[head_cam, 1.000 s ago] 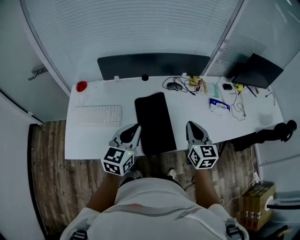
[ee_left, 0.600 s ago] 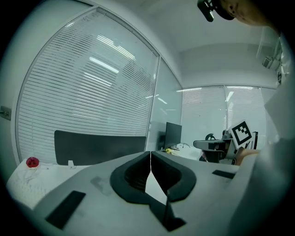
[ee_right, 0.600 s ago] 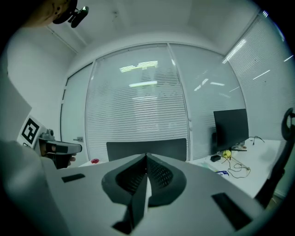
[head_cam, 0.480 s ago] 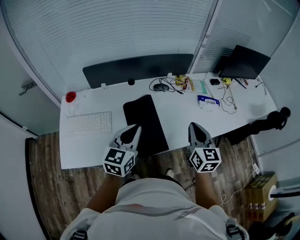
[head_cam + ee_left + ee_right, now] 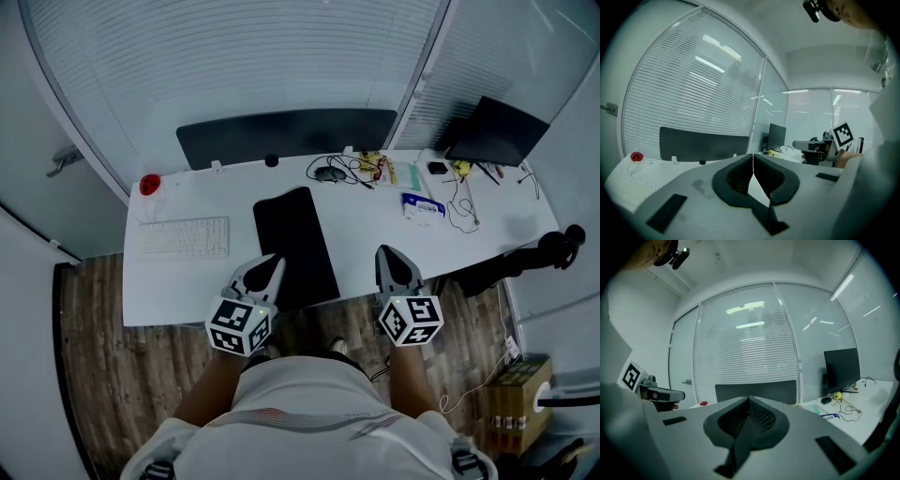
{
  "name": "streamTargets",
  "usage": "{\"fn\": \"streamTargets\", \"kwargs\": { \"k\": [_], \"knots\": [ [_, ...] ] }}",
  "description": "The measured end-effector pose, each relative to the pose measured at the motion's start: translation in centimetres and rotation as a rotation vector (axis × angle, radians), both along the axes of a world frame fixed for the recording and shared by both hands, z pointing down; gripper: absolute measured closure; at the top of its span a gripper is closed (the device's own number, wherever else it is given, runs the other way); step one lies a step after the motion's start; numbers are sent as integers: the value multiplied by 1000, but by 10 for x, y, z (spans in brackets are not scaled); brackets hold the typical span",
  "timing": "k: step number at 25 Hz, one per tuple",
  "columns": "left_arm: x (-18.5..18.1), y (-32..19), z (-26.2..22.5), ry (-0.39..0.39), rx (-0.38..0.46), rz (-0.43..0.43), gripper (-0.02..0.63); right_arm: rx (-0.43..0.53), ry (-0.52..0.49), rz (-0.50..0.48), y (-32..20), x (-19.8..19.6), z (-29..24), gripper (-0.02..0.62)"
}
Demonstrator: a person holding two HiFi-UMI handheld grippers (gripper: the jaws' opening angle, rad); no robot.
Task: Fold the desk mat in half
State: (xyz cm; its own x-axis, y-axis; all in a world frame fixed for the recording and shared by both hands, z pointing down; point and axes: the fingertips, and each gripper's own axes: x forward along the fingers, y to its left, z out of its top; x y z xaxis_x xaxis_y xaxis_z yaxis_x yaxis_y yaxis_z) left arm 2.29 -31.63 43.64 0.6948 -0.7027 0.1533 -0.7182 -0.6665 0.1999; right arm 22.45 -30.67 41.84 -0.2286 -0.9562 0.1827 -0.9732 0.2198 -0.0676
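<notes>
The black desk mat (image 5: 295, 246) lies flat on the white desk (image 5: 375, 234), its long side running from the front edge toward the back. My left gripper (image 5: 272, 262) hovers at the mat's front left corner, jaws shut and empty; its own view shows the left gripper's (image 5: 753, 159) pads pressed together. My right gripper (image 5: 388, 254) hangs over the desk's front edge to the right of the mat, apart from it. In its own view the right gripper (image 5: 749, 402) is shut with nothing between the pads.
A white keyboard (image 5: 183, 236) lies left of the mat, a red object (image 5: 150, 184) behind it. A dark panel (image 5: 286, 136) lines the desk's back. Cables (image 5: 347, 171), a blue-white packet (image 5: 419, 206) and a monitor (image 5: 495, 131) stand at the right.
The head view has swung a little, shifting the desk in the picture. Both grippers stay shut near the front edge, and the mat lies as before.
</notes>
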Motion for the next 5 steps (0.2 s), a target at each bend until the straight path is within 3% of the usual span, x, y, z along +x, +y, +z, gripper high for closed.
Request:
{"fn": "streamTargets", "kwargs": {
  "k": [5],
  "knots": [
    [0,4,1,5,-8,-11,591,-1,-9,-13,3,0,1,545]
  ]
}}
